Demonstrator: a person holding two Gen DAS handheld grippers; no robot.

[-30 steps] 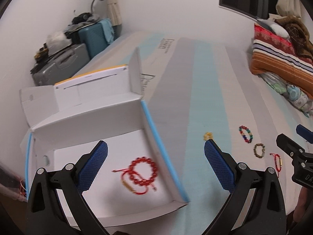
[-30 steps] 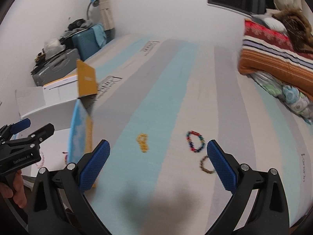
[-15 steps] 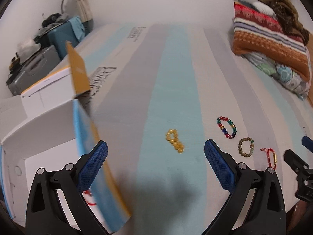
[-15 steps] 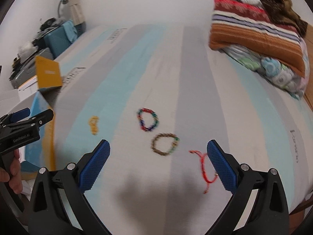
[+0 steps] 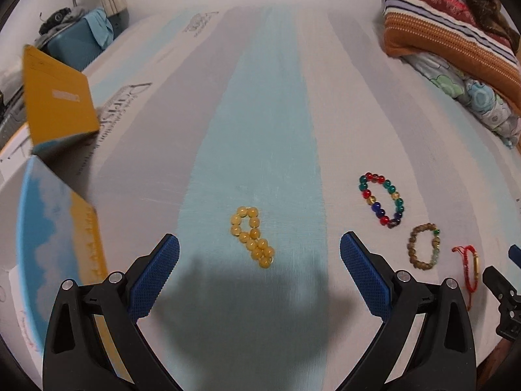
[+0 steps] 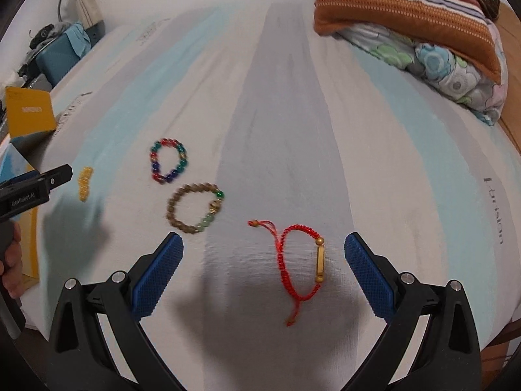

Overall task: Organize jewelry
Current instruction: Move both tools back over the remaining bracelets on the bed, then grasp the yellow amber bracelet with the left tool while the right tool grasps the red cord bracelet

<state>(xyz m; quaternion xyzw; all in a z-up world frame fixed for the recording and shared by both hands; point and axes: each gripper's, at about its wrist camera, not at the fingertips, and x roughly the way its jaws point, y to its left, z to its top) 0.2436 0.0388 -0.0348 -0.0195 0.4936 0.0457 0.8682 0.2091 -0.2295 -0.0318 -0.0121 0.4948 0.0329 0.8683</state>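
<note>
Several bracelets lie on the striped bed sheet. A yellow bead bracelet (image 5: 252,236) lies just ahead of my open, empty left gripper (image 5: 259,255), between its fingers. A multicoloured bead bracelet (image 5: 381,199), a brown bead bracelet (image 5: 423,246) and a red cord bracelet (image 5: 470,265) lie to its right. In the right wrist view my open, empty right gripper (image 6: 263,254) hovers over the red cord bracelet (image 6: 301,262), with the brown bracelet (image 6: 194,207), the multicoloured one (image 6: 168,160) and the yellow one (image 6: 84,183) to the left. The open box (image 5: 62,228) stands at the left.
The box's yellow flap (image 5: 58,102) stands up at the left. Folded blankets and pillows (image 6: 420,22) are piled at the back right. Suitcases (image 5: 78,44) stand beyond the bed's far left corner. The bed's right edge (image 6: 508,299) is close to the right gripper.
Both grippers swung right, away from the box. The left now faces the yellow bracelet instead of the box's inside. The right now sits over the red cord bracelet.
</note>
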